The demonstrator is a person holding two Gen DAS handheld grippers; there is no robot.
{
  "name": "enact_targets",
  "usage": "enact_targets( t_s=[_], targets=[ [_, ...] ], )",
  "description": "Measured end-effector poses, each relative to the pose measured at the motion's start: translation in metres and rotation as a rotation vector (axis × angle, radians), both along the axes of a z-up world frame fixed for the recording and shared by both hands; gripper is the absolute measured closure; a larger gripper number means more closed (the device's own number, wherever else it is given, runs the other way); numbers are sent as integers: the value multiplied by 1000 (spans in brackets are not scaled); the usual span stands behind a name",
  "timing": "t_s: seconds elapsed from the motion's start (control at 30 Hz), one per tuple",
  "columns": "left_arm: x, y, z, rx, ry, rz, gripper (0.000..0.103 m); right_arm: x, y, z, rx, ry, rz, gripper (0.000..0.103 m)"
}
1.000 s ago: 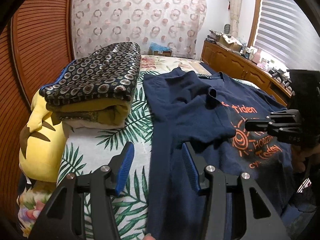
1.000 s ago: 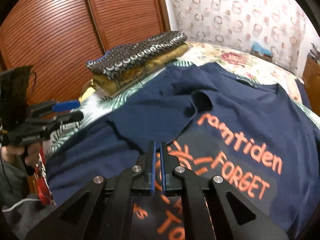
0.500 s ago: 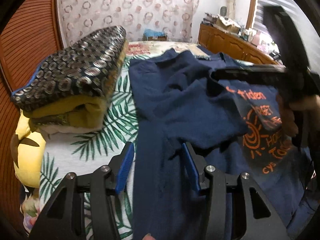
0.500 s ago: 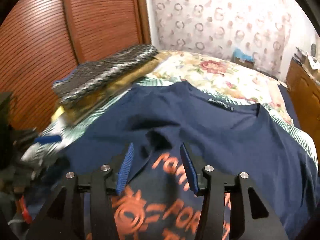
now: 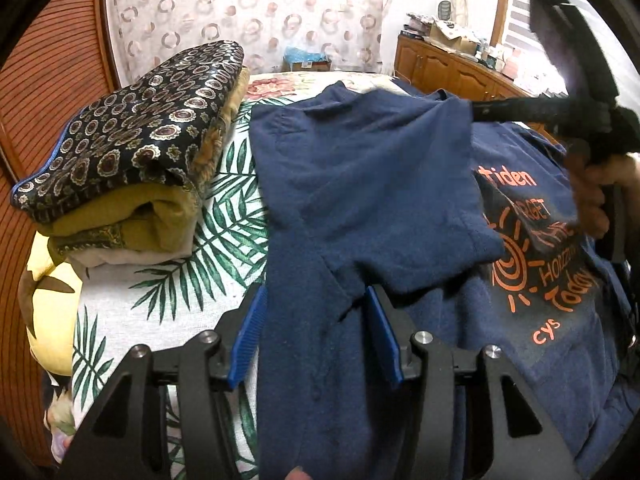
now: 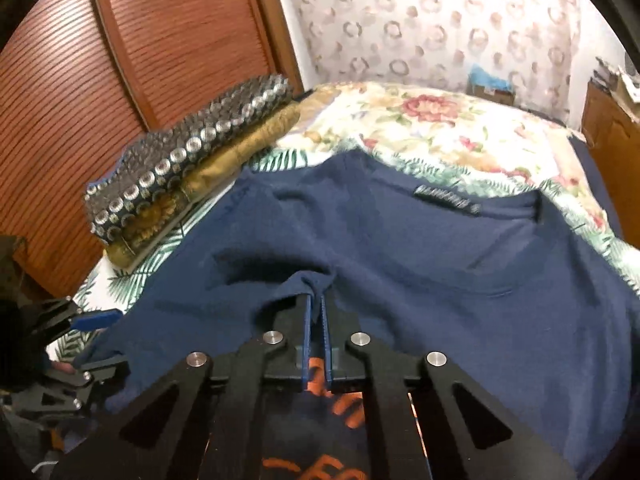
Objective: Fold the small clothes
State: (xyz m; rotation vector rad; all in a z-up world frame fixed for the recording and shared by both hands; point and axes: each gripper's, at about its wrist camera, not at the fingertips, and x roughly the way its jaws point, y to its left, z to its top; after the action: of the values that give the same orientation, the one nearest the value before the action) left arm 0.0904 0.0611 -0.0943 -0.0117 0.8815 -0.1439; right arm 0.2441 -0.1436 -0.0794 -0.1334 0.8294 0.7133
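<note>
T-shirt [image 5: 360, 184], navy with orange print, lies spread across the leaf-patterned bedspread [image 5: 192, 280], its near sleeve already turned inward over the chest. Far left, a stack of folded clothes [image 5: 132, 168] sits just beside the shirt's edge, a yellow cushion [image 5: 44, 304] below it at the bed's side.

Your left gripper [image 5: 316, 332] hangs over the shirt's side seam with its blue pads parted; cloth lies under and between them, but the pads are not pressing on it.

Your right gripper [image 6: 316, 320], seen from its own camera, has just snapped closed, and a small pinch of navy fabric near the folded sleeve's corner bunches up between its jaws. In the left view, that tool reaches in from the right over the printed chest, with your hand [image 5: 596, 196] on its handle.

The step in hand looks like squaring up the sleeve fold. To do it well, keep the right pinch on the top layer only, and draw the corner level and slowly so the crease runs straight down the shirt. Let the left gripper press or nip the seam to anchor the body. A quick tug would likely drag the whole shirt toward the stack.
</note>
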Motion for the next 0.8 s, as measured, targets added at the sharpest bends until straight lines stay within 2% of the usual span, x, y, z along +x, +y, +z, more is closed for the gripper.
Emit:
enact_targets(
  t_s=[0.07,0.17,0.3,0.57,0.73,0.8],
  targets=[
    [1,0,0,2,1,-3,51,-1,-11,8,-3,-7,-19,101],
    [1,-2,0,5,1,-8,49,-3,-20,14,-93,-60,-76,101],
    [4,-2,0,5,2,-11,48,-5,-23,15,-171,-105,-102,75],
    [5,-2,-1,7,1,-11,47,-30,-31,11,-113,-91,-46,67],
    [5,-2,-1,7,1,-11,47,-52,-53,3,-102,-78,-35,50],
    [5,-1,-1,8,1,-11,47,-61,-71,0,-105,-78,-53,50]
  ],
)
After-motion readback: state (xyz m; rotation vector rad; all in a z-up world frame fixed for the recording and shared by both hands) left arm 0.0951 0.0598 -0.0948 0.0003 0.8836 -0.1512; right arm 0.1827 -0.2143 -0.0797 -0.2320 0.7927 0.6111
